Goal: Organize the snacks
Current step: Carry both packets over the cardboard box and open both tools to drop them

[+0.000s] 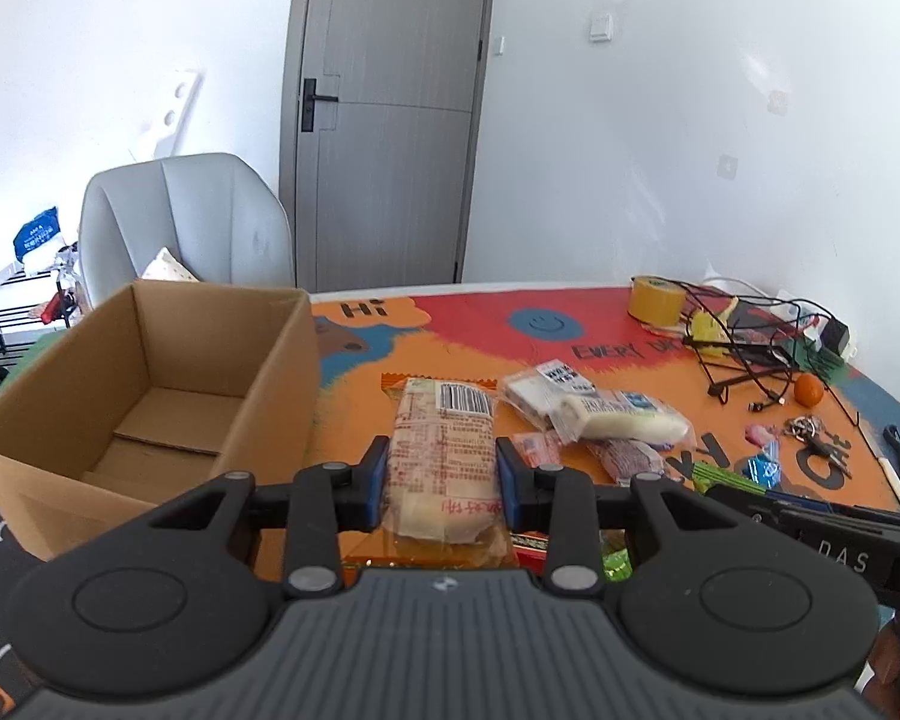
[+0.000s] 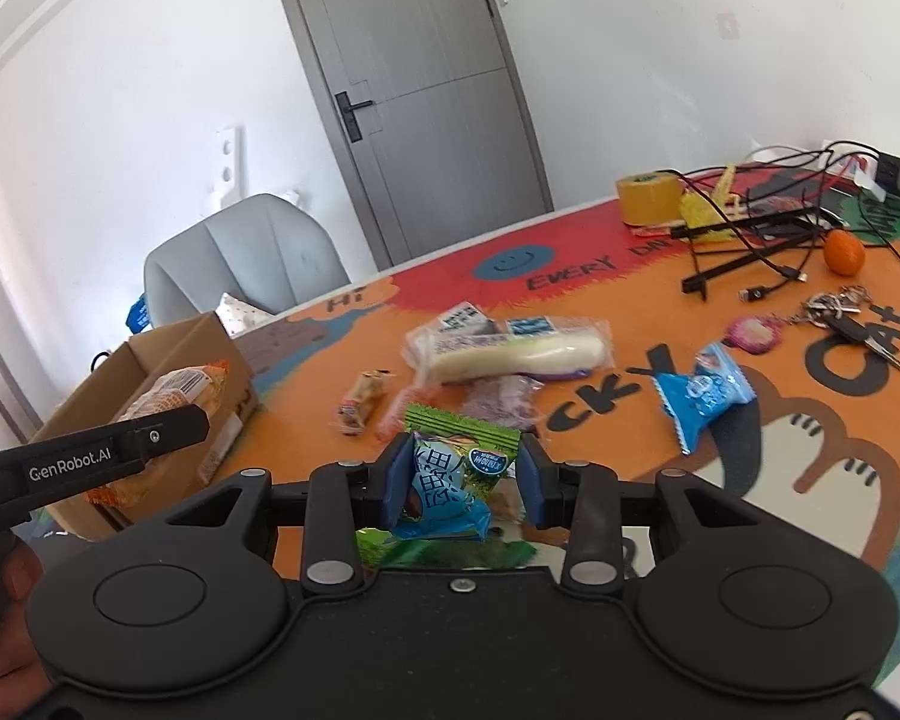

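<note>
My left gripper (image 1: 444, 483) is shut on a long bread packet (image 1: 444, 456) with a barcode, held above the table just right of the open cardboard box (image 1: 150, 396). In the right wrist view the same packet (image 2: 174, 396) hangs by the box (image 2: 150, 354). My right gripper (image 2: 465, 474) is shut on a blue and green snack packet (image 2: 450, 474) over the orange mat. Loose snacks lie on the mat: a white roll packet (image 2: 510, 348), a blue packet (image 2: 702, 390), a small candy (image 2: 360, 402) and a purple packet (image 2: 504, 402).
A yellow tape roll (image 2: 648, 195), tangled black cables (image 2: 762, 228), an orange fruit (image 2: 843, 252) and keys (image 2: 840, 312) lie at the far right of the table. A grey chair (image 1: 186, 222) stands behind the box, with a grey door (image 1: 384, 120) beyond.
</note>
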